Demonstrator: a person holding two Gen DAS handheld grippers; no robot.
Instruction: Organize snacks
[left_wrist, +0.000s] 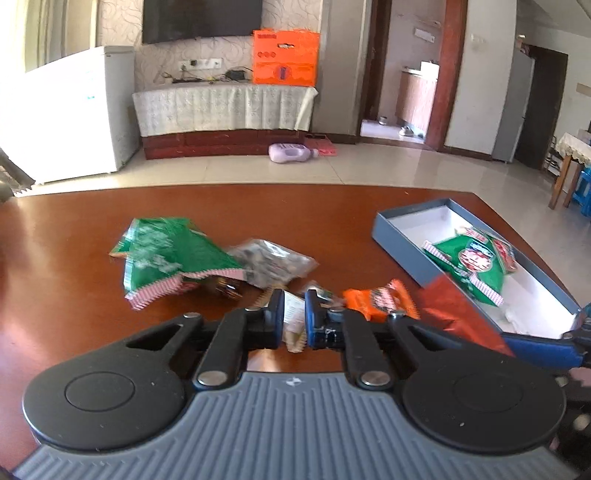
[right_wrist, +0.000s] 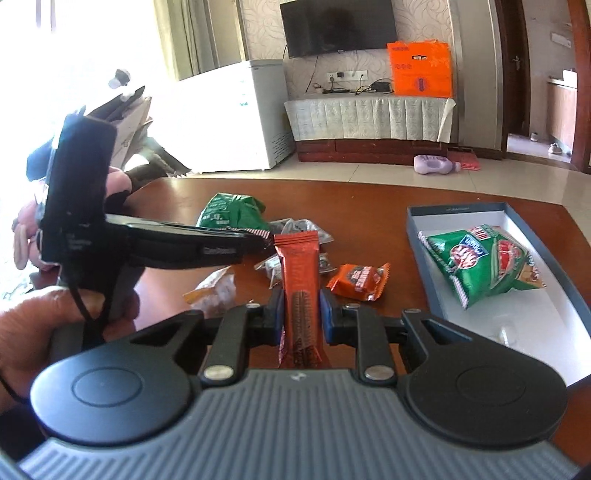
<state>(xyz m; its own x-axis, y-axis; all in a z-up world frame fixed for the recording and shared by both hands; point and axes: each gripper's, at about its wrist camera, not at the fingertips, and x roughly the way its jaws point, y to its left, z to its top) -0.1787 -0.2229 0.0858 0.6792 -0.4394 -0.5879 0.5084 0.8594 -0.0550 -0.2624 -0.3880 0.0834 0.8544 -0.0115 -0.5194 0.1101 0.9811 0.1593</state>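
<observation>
Brown wooden table (left_wrist: 295, 206), items listed left to right.

1. Green snack bags (left_wrist: 166, 254), a loose heap at about 10 o'clock from the left tool, pink serrated seams showing; blurred.
2. Clear packet with dark contents (left_wrist: 273, 262), touching the right edge of the green heap, at 12 o'clock from the left tool.
3. Left tool (left_wrist: 294, 314), fingers pressed together on a pale, thin snack wrapper (left_wrist: 293, 321) that stands between the pads, just above the table. In the right wrist view a hand (right_wrist: 33, 332) grips this tool's body at 9 o'clock.
4. Small orange packet (left_wrist: 376, 301), flat on the table at 1 o'clock from the left tool, near the box.
5. Right tool (right_wrist: 299, 314), fingers pinching a long orange-red snack bar (right_wrist: 297, 273), upright, its crimped top end pointing to 12 o'clock. The pale yellow packet (right_wrist: 210, 290) lies at 10 o'clock from it.
6. Grey-blue box (right_wrist: 417, 221), white inside, open, at 2 o'clock from both tools. One green snack bag with red print (right_wrist: 480, 266) lies inside, toward the far end; the near end shows white floor.
</observation>
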